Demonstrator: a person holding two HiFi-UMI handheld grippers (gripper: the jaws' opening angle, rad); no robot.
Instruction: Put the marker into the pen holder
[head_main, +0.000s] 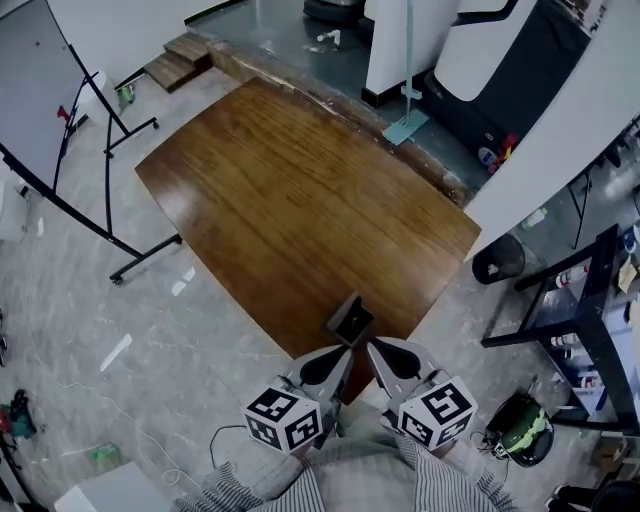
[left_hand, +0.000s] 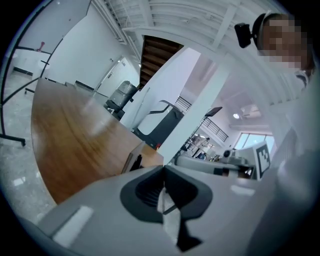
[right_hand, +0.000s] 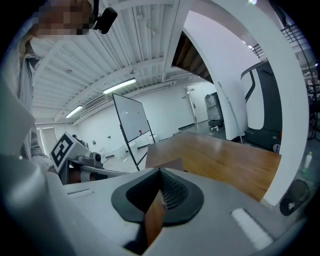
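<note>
A small dark square pen holder stands on the brown wooden table, close to its near edge. I see no marker in any view. My left gripper and right gripper hover side by side just in front of the holder, tips pointing at it. Both are shut with nothing between the jaws. In the left gripper view the jaws meet, and the holder shows just beyond them to the left. In the right gripper view the shut jaws point along the table, with the holder right behind their tips.
A whiteboard on a wheeled stand is at the left of the table. A treadmill and a light blue stand are beyond the far edge. A black bin and a black shelf rack are at the right.
</note>
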